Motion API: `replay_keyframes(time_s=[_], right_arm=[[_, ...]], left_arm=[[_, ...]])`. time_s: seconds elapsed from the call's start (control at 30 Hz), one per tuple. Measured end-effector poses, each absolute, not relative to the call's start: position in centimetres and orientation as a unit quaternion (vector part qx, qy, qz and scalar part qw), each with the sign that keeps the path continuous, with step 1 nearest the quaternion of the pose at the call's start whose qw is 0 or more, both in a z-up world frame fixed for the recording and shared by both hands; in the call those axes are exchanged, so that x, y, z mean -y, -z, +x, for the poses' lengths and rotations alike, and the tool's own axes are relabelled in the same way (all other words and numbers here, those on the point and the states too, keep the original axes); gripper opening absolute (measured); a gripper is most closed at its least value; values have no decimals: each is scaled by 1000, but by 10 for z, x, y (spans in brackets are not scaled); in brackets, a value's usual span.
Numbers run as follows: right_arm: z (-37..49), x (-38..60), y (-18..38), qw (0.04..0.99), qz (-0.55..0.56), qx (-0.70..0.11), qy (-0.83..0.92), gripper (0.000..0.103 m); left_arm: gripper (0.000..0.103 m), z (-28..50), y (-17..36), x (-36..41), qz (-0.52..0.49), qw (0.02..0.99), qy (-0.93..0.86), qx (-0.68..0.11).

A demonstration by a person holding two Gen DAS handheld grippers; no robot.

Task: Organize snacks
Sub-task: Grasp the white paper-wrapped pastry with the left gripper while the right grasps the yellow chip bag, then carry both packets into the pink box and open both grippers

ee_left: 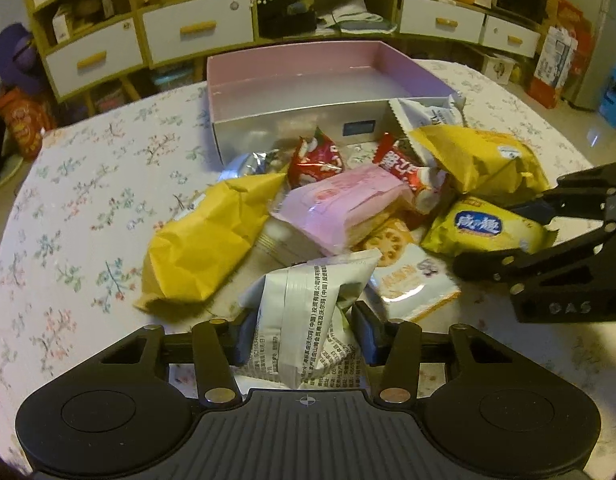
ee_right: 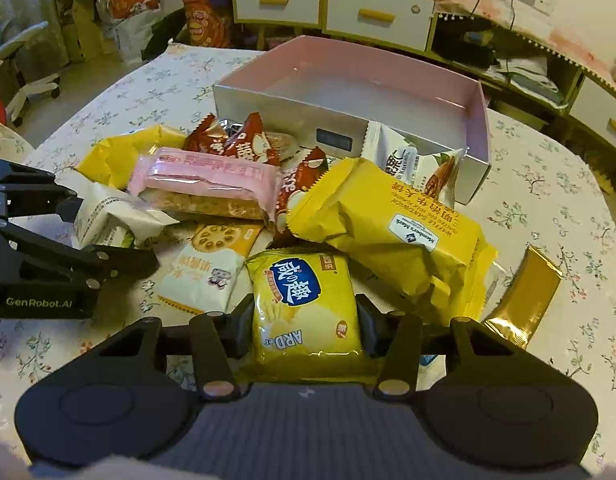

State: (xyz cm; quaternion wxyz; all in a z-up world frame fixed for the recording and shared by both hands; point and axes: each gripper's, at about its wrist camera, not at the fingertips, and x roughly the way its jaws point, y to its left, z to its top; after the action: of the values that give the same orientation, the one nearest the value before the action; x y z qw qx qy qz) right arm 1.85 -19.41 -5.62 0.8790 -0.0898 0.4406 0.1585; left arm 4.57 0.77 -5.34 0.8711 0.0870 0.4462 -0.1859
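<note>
A heap of snack packets lies on the flowered tablecloth in front of a silver box with a pink lining (ee_left: pixel 292 128) (ee_right: pixel 276 108), which holds nothing. My left gripper (ee_left: pixel 304 332) (ee_right: pixel 112 232) is shut on a crumpled white packet with printed text (ee_left: pixel 308 312) (ee_right: pixel 104 216) at the near edge of the heap. My right gripper (ee_right: pixel 306 328) (ee_left: pixel 504 236) is shut on a small yellow cracker packet with a blue label (ee_right: pixel 304 304) (ee_left: pixel 480 228); both pads press its sides.
In the heap are a pink cake packet (ee_left: pixel 340 208), two large yellow waffle packets (ee_left: pixel 204 244) (ee_right: pixel 392 236), red packets (ee_left: pixel 316 156) and a lotus-root chip packet (ee_right: pixel 212 268). A gold wrapper (ee_right: pixel 524 292) lies at the right. Drawer cabinets stand behind the table.
</note>
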Motion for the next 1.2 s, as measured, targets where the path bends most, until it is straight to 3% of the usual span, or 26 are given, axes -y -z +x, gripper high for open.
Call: replay_keyframes(time_s=[0.67,1.2], right_arm=[[10,202,13,889,-31,-428,-159,47],[60,222,-13,914,68,-388,-95,47]], left_arm=[[46,23,0,-9,13,866,205,-455],[46,71,-30,4,-10,898,155,-413]])
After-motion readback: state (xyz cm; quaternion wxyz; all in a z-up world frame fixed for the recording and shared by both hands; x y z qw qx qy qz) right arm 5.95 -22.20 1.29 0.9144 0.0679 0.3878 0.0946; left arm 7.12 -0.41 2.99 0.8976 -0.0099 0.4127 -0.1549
